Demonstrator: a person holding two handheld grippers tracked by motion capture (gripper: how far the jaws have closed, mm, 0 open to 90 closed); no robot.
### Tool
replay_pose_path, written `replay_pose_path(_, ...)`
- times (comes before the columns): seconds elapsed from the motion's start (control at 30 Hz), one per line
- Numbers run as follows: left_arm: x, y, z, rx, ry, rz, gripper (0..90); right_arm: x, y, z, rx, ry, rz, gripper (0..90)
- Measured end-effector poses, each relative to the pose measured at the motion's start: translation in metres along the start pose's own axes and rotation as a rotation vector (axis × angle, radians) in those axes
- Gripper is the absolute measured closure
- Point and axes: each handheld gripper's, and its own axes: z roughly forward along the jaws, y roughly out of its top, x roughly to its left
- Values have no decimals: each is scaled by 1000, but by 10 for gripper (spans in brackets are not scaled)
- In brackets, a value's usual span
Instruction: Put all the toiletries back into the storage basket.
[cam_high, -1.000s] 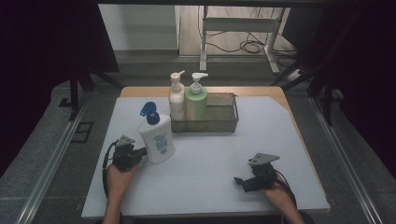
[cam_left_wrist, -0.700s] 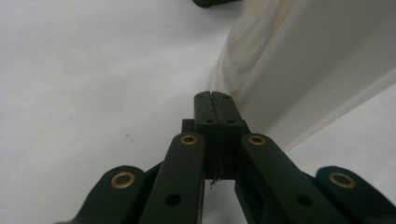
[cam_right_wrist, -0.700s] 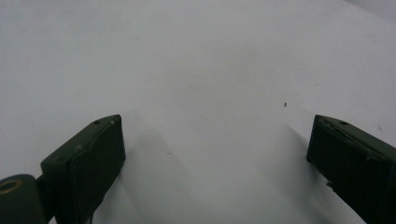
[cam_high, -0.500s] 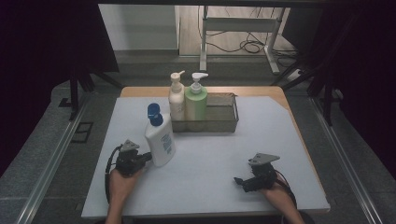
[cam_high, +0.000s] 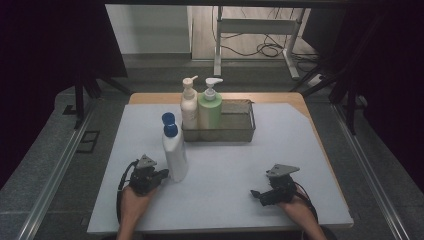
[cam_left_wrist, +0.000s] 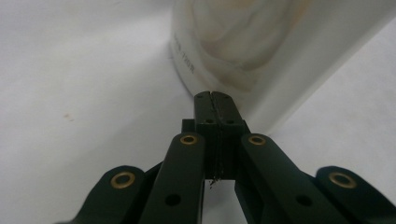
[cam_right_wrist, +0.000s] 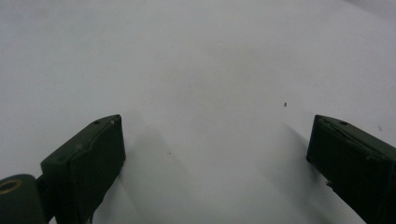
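high view shows a white mat (cam_high: 225, 165) covering most of the table, with a strip of bare wood at the far edge. the blue-capped bottle (cam_high: 174, 150) stands upright on the left half of the mat, in front of the basket (cam_high: 235, 127) and apart from it. the left gripper (cam_high: 161, 175) sits low on the mat, its tip at the bottle's base; in the left gripper view (cam_left_wrist: 215, 100) the jaws are pressed together with nothing between them, and the tip looks to touch the bottle's wall (cam_left_wrist: 243, 51). the right gripper (cam_high: 256, 194) rests near the front right of the mat, well apart from everything, its jaws spread wide over bare mat in the right gripper view (cam_right_wrist: 215, 140).

open room lies between the two grippers and across the right half of the mat, up to its right and front edges. the basket sits at the far edge, holding a cream pump bottle (cam_high: 189, 105) and a green pump bottle (cam_high: 210, 107) at its left end; its right part is free.

a line of small print runs down the bottle's side in the left gripper view, too blurred to read.
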Motion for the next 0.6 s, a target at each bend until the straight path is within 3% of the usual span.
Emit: replay_pose_path(0.6, -24, 3, 9, 31, -44, 65, 892, 0, 0, 0, 1, 2, 0, 43)
